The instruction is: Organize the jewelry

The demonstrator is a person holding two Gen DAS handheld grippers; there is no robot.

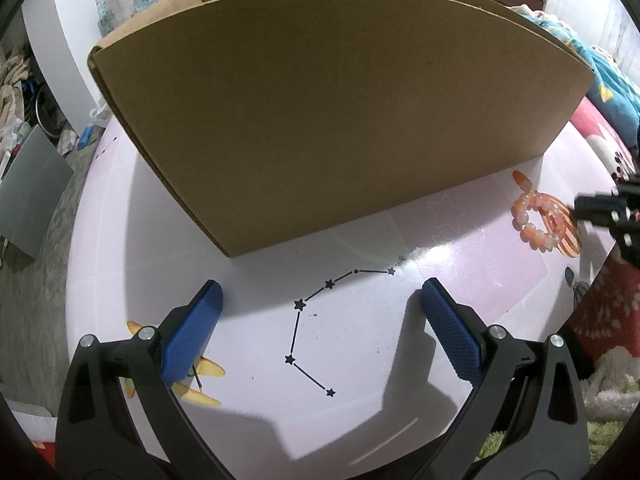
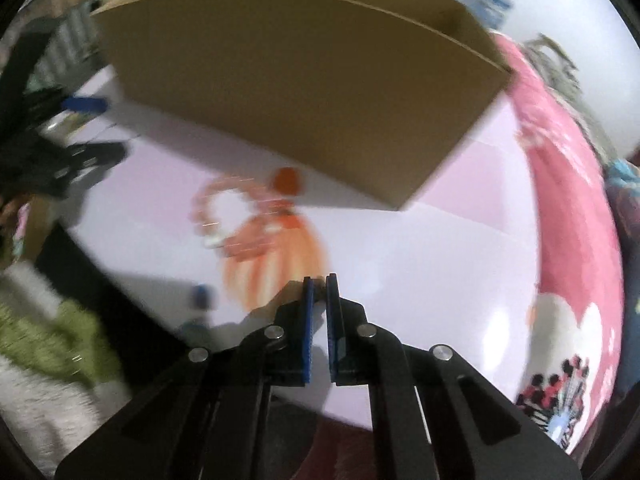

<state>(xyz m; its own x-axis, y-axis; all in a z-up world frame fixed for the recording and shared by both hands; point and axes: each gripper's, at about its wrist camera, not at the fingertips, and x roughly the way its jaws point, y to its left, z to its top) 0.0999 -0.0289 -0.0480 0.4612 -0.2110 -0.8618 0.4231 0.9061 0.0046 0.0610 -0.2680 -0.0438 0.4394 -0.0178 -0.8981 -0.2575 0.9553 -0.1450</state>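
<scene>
Bracelet: orange beaded bracelet [image 1: 536, 220] is lying on the table [image 1: 360, 340], on an orange striped print, just beside the box's front right corner.
Box: cardboard box [image 1: 340, 120] is standing on the table; its inside is hidden, so I cannot tell whether any jewelry is in it.
Left gripper [image 1: 320, 312]: hanging over the bare star-line print, jaws spread wide, nothing between them.
Right gripper [image 2: 319, 280]: pointing down near the bracelet, jaws nearly together, gripping nothing that I can see; view is blurred.
Progress: judging early. The one visible piece is sitting outside the box.
Remaining: probably gripping the bracelet and carrying it over the box wall.
</scene>
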